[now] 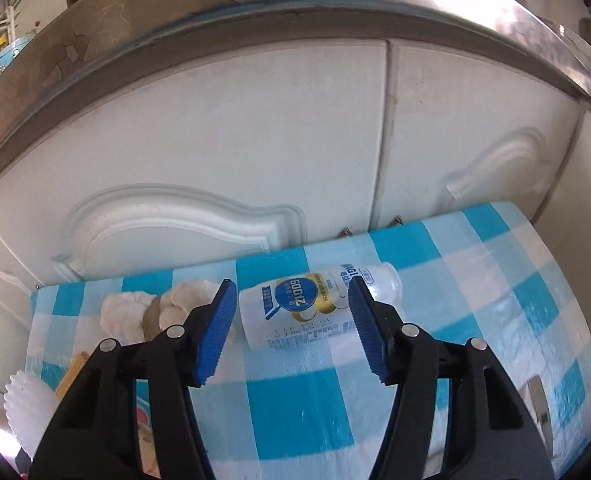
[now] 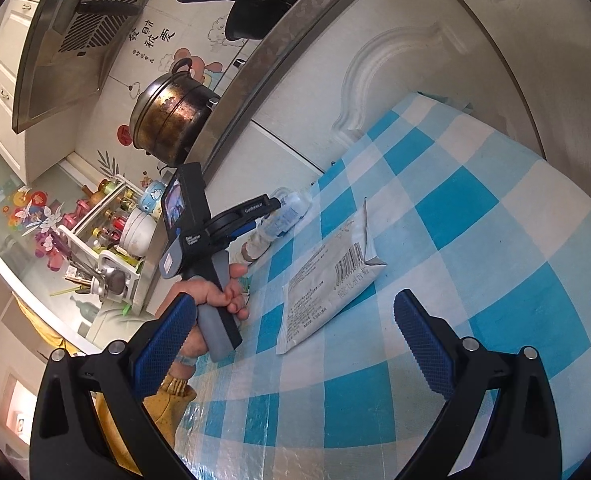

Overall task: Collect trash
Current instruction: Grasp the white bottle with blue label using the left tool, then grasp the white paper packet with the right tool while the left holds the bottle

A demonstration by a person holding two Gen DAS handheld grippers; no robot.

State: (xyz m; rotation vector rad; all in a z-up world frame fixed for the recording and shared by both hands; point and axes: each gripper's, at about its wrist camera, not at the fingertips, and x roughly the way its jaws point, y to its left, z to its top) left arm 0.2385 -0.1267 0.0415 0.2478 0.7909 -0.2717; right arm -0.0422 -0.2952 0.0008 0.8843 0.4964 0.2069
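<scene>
Clearances and obstructions, checked surface (image 1: 295,412)

Near half of surface lies bare in front of the left gripper (image 1: 291,316). Plastic bottle (image 1: 315,308) lies on its side between the parted jaws, pads not touching it. Crumpled tissues (image 1: 143,312) crowd the left jaw's outer side. White cabinet doors (image 1: 223,144) wall off the far edge. Flat packet (image 2: 327,280) lies ahead of the wide-open right gripper (image 2: 291,344); open cloth to its right.
</scene>
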